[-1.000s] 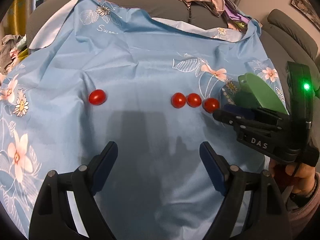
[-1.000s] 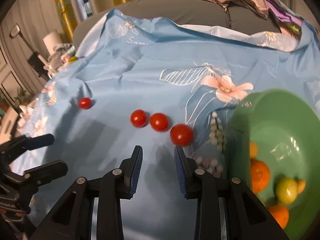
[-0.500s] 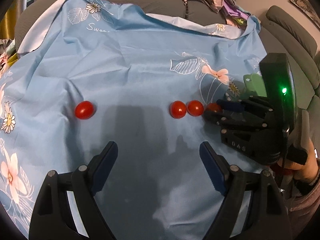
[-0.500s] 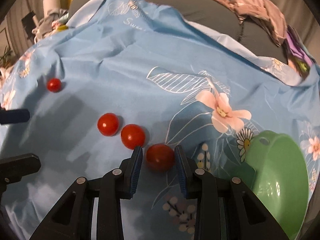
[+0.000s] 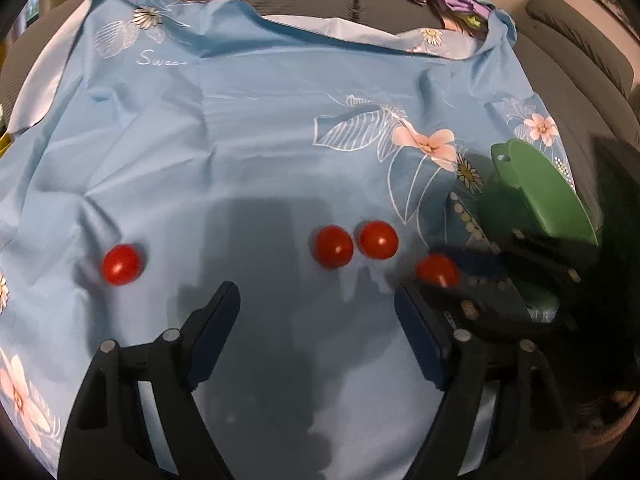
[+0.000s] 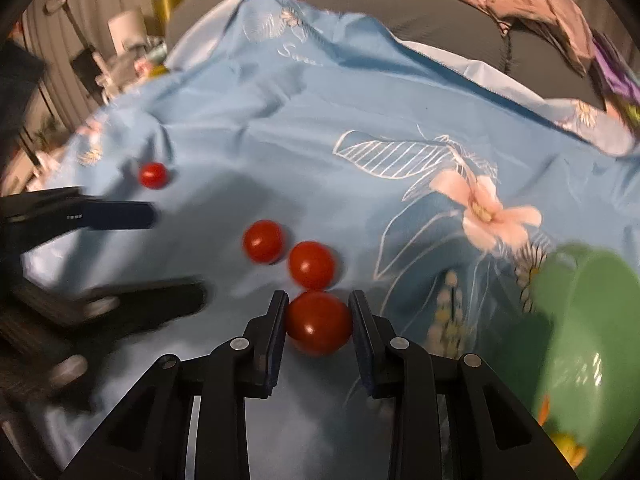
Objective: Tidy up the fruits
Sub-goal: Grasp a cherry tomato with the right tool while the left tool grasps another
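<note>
Where half a second back the nearest tomato (image 6: 318,322) sat just at the tips of the right gripper (image 6: 318,320), now seated deep between the blue pads, both touching its sides: pinched, though not yet lifted clear of the blue floral cloth (image 6: 360,120). Judged as pick secured, transfer to the green bowl (image 6: 580,320) pending. Left gripper (image 5: 316,320) shifted across the cloth, jaws just narrowed somewhat yet spread wide, nothing between them. Two tomatoes (image 5: 333,246) (image 5: 378,239) lying side by side just ahead of it, a fourth tomato (image 5: 121,263) well apart to the left.

Bowl positioned just right of the held fruit, rim tilted toward it, citrus visible inside; short, unobstructed path. Neighbouring tomato (image 6: 311,265) nearly touching the held one, so risk of a nudge and roll on lift. Left gripper's fingers (image 6: 116,216) close on the left flank. Cloth wrinkled, far edge falling off toward grey cushions (image 6: 360,20); ample open cloth centrally.
</note>
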### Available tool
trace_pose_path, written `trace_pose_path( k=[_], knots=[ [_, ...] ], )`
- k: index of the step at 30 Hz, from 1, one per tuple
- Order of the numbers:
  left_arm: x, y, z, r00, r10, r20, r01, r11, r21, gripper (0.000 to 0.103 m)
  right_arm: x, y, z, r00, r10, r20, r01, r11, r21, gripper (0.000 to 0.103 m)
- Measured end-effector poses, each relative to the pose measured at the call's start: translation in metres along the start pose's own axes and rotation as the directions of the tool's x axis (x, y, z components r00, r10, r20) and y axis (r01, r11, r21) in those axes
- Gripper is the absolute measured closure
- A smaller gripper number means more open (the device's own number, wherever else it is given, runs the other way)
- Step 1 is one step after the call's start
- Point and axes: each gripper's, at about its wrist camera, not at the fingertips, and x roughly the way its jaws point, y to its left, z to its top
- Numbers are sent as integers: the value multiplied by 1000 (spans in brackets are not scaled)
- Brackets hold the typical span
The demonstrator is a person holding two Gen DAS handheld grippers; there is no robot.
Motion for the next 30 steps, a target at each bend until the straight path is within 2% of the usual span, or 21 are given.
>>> trace_pose_path(
  k=[4,8,14,18,21,26,30],
  knots=[
    [17,-4,9,1000,8,-15,-8,1000,12,32,-9,1,-20,999,54,-5,-54,998,15,70],
    [32,-3,14,998,46,-33,-46,999,20,45,-14,-2,-31,996,94,-1,-93,995,47,70],
    [38,-3,19,997,68,-24,-67,997,25,48,-19,-3,-34,992,121,22,-122,991,62,70],
    [41,-8,22,998,69,-10,-68,997,44,73,-21,-1,-35,991,128,36,-130,989,69,70],
    [42,-9,21,997,76,-1,-76,996,46,78,-22,-1,-36,991,129,39,-132,989,72,70],
    [37,-8,19,998,60,3,-60,998,29,78,-26,-3,-37,990,131,50,-135,987,84,70],
    [14,-12,15,998,49,37,-50,998,25,78,-35,-2,-37,987,143,69,-148,985,83,70]
  ],
)
